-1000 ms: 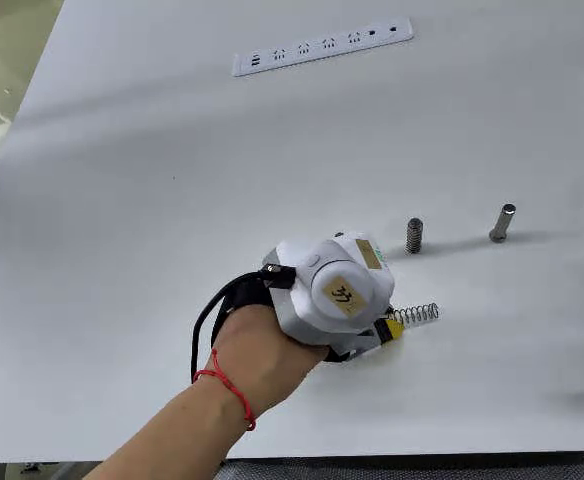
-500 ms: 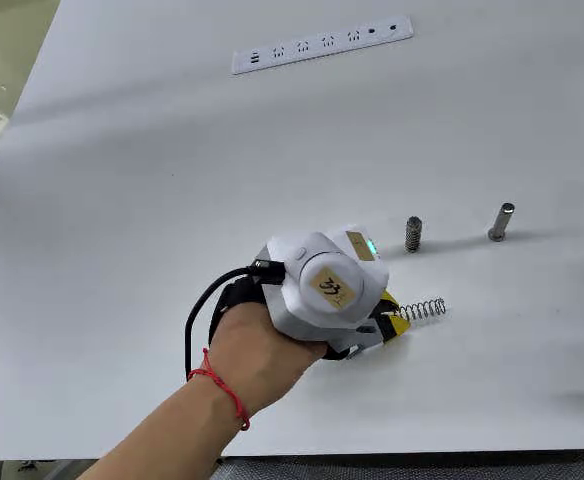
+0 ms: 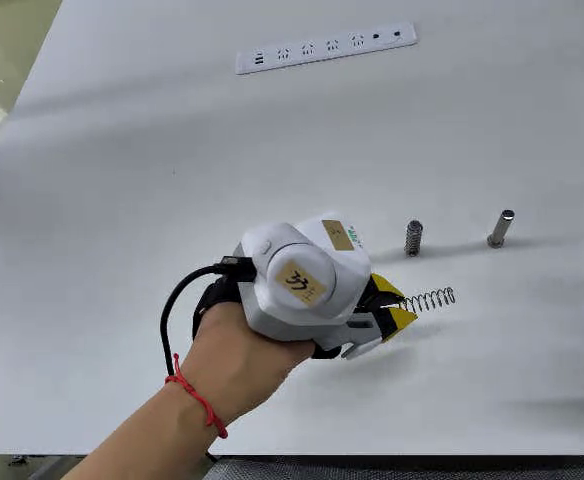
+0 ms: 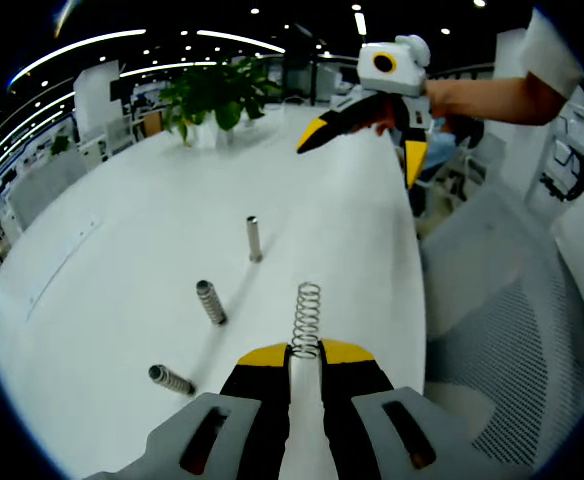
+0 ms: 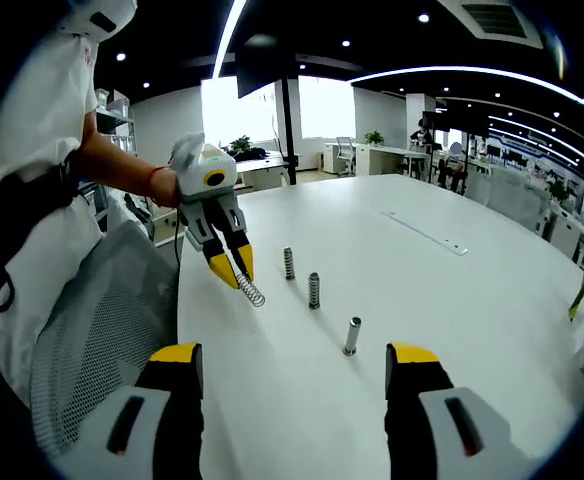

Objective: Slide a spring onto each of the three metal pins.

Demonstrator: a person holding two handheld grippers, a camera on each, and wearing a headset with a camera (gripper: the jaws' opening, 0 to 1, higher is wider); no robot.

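A: Task item first, quick.
B: The loose spring is clamped by one end in the left gripper fingers. It sticks out forward over the desk, touching nothing else.
A: Next out?
B: Row of three near it. The bare pin stands upright at the far end; the middle pin and the near pin each wear a spring already.
A: Other side?
B: The right gripper has its fingers wide apart, holding nothing, facing the row. The power strip lies far across the desk, well apart.
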